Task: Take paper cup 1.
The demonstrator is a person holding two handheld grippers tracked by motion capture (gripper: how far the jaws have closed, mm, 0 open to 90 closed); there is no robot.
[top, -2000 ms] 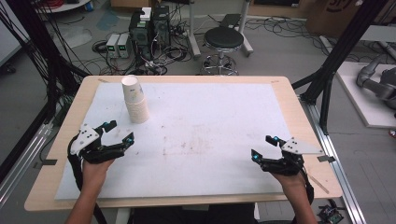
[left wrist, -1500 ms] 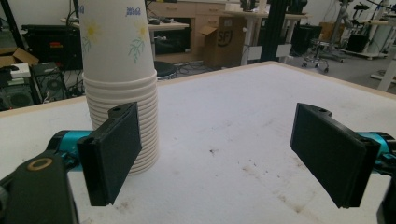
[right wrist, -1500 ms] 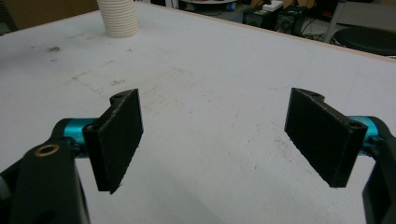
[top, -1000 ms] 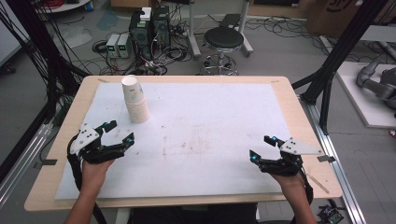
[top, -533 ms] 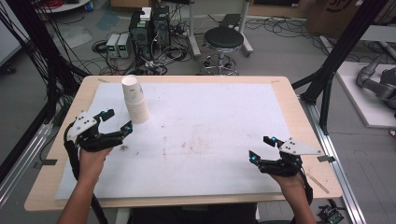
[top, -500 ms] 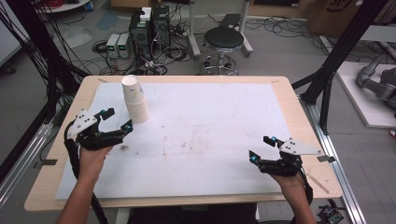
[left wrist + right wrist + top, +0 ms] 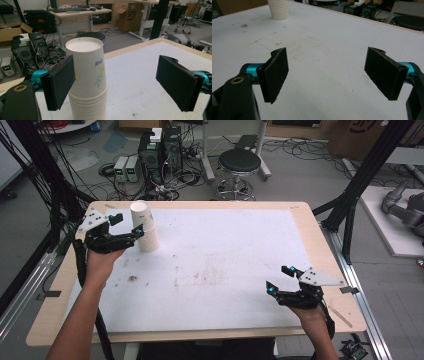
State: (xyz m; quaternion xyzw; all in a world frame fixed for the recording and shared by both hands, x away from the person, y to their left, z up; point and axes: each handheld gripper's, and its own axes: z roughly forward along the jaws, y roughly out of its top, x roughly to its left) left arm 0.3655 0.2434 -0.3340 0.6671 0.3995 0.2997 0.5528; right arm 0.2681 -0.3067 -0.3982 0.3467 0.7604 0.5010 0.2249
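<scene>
A stack of upturned white paper cups (image 7: 144, 226) with a small flower print stands at the far left of the white-topped table (image 7: 225, 250). My left gripper (image 7: 127, 226) is open and has come right up to the stack from its left. In the left gripper view the cup stack (image 7: 88, 75) rises just inside the left jaw, and the gripper (image 7: 117, 82) is spread far wider than the cups. My right gripper (image 7: 278, 279) hovers open near the front right of the table. Between its fingers (image 7: 327, 75) lies bare table, with the cup stack (image 7: 278, 9) far off.
Faint dark smudges (image 7: 132, 278) mark the white sheet in front of the cups. Black frame posts (image 7: 360, 180) stand at both sides of the table. A stool (image 7: 240, 162) and computer cases (image 7: 160, 150) sit on the floor beyond the far edge.
My left gripper has moved forward and away from the person, from the front left up to the cup stack. The right gripper has barely shifted.
</scene>
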